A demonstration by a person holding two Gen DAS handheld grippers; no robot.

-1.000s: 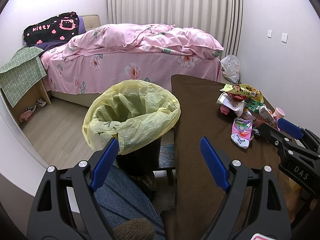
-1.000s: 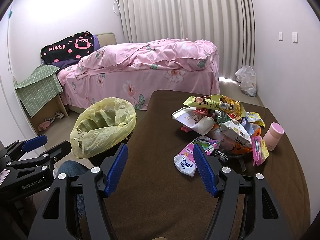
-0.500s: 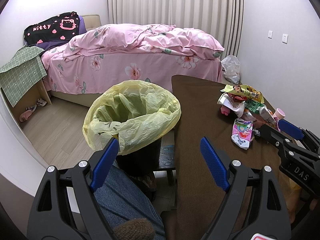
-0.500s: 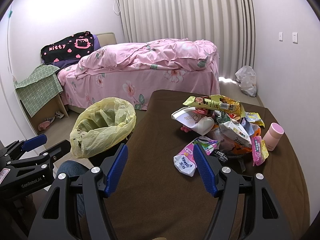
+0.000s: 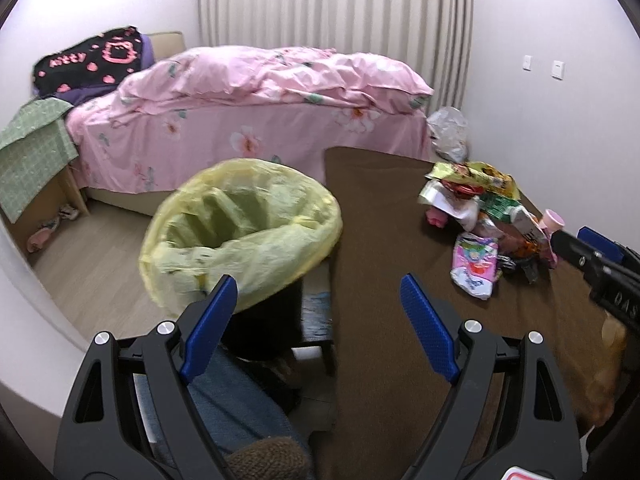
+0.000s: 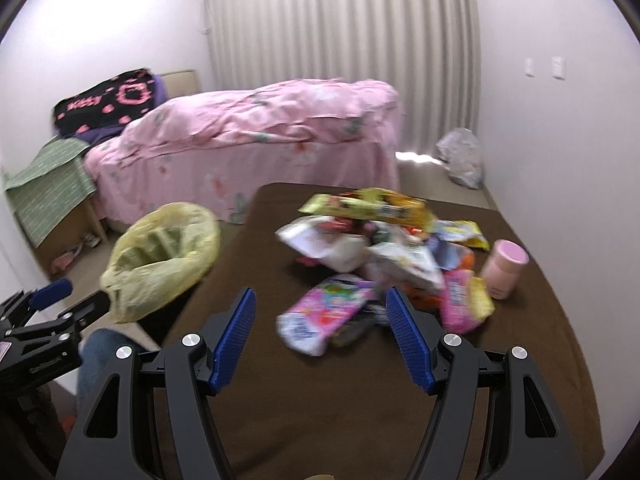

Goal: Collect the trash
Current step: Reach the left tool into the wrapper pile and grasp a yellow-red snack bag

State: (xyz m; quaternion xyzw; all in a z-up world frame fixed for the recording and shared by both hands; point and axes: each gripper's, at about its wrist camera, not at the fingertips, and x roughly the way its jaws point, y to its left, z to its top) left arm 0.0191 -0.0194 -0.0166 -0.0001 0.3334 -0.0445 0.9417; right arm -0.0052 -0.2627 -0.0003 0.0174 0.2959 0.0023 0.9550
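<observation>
Fingers (image 6: 236, 332) of the right gripper (image 6: 320, 328) are gaping wide and gripping nothing, a pink wrapper (image 6: 320, 316) lying between them on the brown table (image 6: 320, 420). At twelve o'clock sits the trash pile (image 6: 380, 240) (blurred). The left gripper (image 5: 316, 312) is also spread empty, hovering beside the yellow-lined bin (image 5: 240, 232) at eleven o'clock.

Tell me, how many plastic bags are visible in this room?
2. The yellow bag lines the bin left of the table. A whitish bag lies on the floor beside the right wall.
</observation>
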